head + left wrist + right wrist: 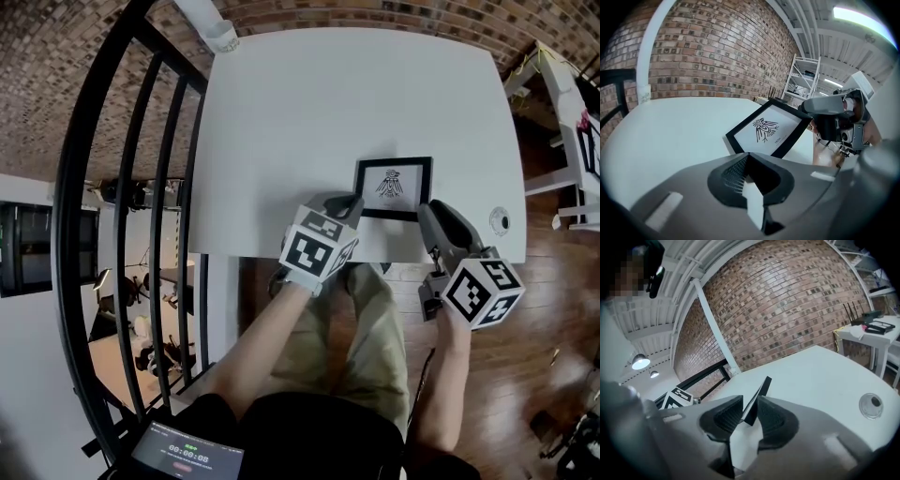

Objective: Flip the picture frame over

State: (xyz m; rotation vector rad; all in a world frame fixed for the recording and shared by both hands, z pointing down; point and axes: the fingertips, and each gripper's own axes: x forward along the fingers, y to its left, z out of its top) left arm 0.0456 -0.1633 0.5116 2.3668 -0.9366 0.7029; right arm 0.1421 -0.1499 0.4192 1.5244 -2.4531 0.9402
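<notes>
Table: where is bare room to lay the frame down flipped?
Bare: the far half of the white table, beyond the picture frame, and the stretch left of it. Crowded: the near edge, with left gripper, right gripper and a grommet.

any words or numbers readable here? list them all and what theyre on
No text can be quoted with certainty.
picture frame: one short line of print under the bird drawing, too blurred to read.
screen at the bottom edge of the head view: a row of timer-like digits, too small to read.
marker cubes: black-and-white square patterns only, no words or numbers.
</notes>
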